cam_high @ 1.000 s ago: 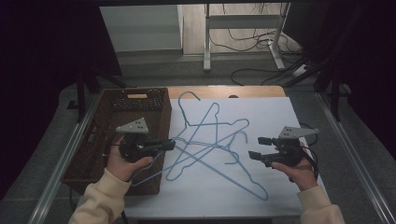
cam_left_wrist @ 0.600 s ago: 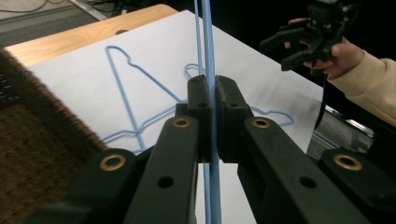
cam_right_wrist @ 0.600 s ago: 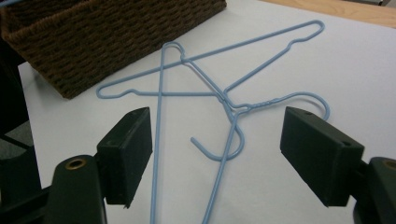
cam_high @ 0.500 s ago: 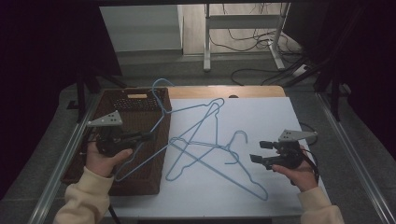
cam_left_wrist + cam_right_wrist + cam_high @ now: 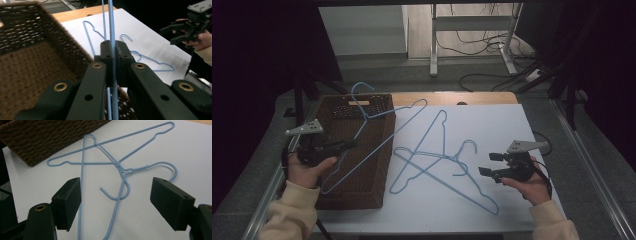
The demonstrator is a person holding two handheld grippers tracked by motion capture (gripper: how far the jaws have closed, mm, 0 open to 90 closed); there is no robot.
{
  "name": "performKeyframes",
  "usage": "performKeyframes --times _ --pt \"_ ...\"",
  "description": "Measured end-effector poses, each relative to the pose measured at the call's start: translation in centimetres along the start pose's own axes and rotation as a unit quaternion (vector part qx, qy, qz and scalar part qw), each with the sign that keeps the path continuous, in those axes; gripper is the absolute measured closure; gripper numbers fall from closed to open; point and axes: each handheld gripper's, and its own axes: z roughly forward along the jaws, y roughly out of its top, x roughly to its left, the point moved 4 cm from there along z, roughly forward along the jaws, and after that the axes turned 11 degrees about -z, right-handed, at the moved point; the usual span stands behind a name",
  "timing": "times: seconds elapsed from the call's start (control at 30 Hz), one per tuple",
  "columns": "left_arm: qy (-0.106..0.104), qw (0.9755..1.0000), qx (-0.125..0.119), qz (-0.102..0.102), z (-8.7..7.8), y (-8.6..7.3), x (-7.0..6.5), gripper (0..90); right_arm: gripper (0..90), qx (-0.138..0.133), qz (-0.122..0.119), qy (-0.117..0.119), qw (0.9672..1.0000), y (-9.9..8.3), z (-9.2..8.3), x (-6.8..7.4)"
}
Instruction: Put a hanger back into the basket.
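The left gripper point(image 5: 343, 145), its fingers clamped on a light blue wire hanger point(image 5: 377, 131), held it above the brown woven basket point(image 5: 381, 172), so lowering and release seemed next, while the right gripper point(image 5: 486, 164) waited wide open and empty near two similar hangers point(image 5: 437, 160) on the white counter point(image 5: 492, 125).

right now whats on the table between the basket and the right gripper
Two blue wire hangers lie crossed on the white sheet between the wicker basket and the open right gripper, plain in the high view.
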Motion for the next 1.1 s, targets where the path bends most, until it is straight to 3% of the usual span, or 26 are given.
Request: performKeyframes --times 0.3,0.63,0.9,1.1 --pt "0.036 0.9987 -0.024 -0.027 -1.9 -0.1 2.8 86.2 24.9 0.005 -0.001 0.0 1.0 -0.1 0.1 0.0" --pt "0.063 0.9964 -0.032 -0.047 -3.0 0.0 5.2 86.2 24.8 0.008 0.0 0.0 1.0 -0.1 0.2 0.1" --pt "0.076 0.9946 -0.033 -0.063 -3.4 -0.3 6.8 86.2 24.8 0.011 -0.002 0.001 0.9999 -0.2 0.3 0.1" --pt "0.086 0.9934 -0.015 -0.074 -2.6 -1.0 8.0 86.2 24.8 0.013 -0.001 0.002 0.9999 -0.2 0.4 0.1"
